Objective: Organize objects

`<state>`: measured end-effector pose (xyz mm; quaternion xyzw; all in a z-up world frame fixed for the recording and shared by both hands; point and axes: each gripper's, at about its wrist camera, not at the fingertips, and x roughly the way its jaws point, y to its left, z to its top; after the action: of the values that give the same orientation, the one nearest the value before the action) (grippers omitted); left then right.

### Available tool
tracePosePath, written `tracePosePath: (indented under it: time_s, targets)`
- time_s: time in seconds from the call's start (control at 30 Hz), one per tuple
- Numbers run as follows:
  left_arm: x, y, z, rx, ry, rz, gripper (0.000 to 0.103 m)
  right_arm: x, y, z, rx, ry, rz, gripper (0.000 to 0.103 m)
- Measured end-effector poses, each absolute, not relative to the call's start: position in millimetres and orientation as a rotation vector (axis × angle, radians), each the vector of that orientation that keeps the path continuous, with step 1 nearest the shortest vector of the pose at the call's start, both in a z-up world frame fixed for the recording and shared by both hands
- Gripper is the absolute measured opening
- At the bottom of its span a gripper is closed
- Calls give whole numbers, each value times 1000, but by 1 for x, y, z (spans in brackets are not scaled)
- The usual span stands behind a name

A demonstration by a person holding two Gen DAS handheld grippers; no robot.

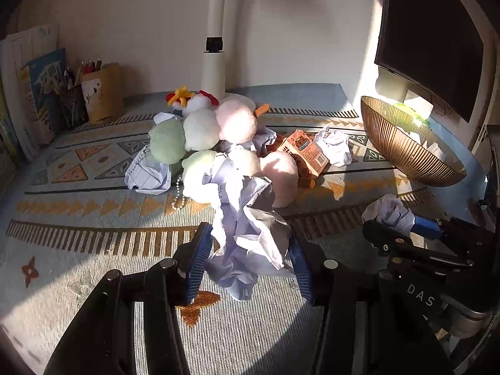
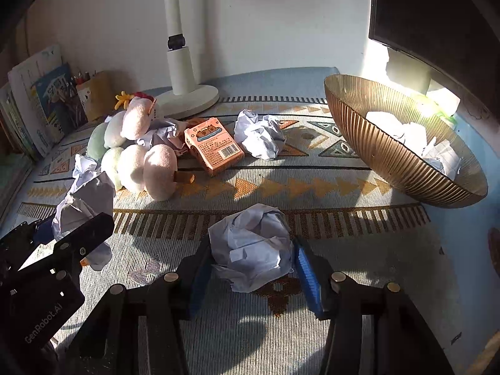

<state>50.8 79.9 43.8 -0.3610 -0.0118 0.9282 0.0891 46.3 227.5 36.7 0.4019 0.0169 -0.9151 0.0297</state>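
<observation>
Left gripper clamping a crumpled paper above the patterned mat, plush pile behind, bowl at right.

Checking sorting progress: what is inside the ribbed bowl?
The ribbed bowl holds crumpled white paper. Its near wall covers the bottom, so anything beneath the paper cannot be seen.

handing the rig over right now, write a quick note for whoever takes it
Left gripper: shut on a crumpled paper, held off the mat.
Right gripper: closed around another paper ball on the mat.
Done: some paper already in the gold bowl.
Left: both held balls, loose paper by the orange carton, more wads among the plush toys.
</observation>
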Motion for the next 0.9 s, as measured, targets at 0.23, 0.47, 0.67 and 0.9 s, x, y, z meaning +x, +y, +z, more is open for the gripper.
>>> tracePosePath:
  time_s: [0.23, 0.47, 0.67, 0.9]
  targets:
    - [39, 114, 104, -912, -7, 2701, 46, 70, 302, 126, 955, -159, -3011, 50]
    - [-30, 191, 147, -857, -80, 2470, 46, 38, 400, 171, 927, -460, -3172, 50]
    - [-69, 246, 135, -858, -114, 2326, 67, 4, 425, 155, 1014, -520, -3092, 79]
    - [-61, 238, 129, -867, -133, 2309, 87, 21, 412, 149, 1006, -460, -3066, 79]
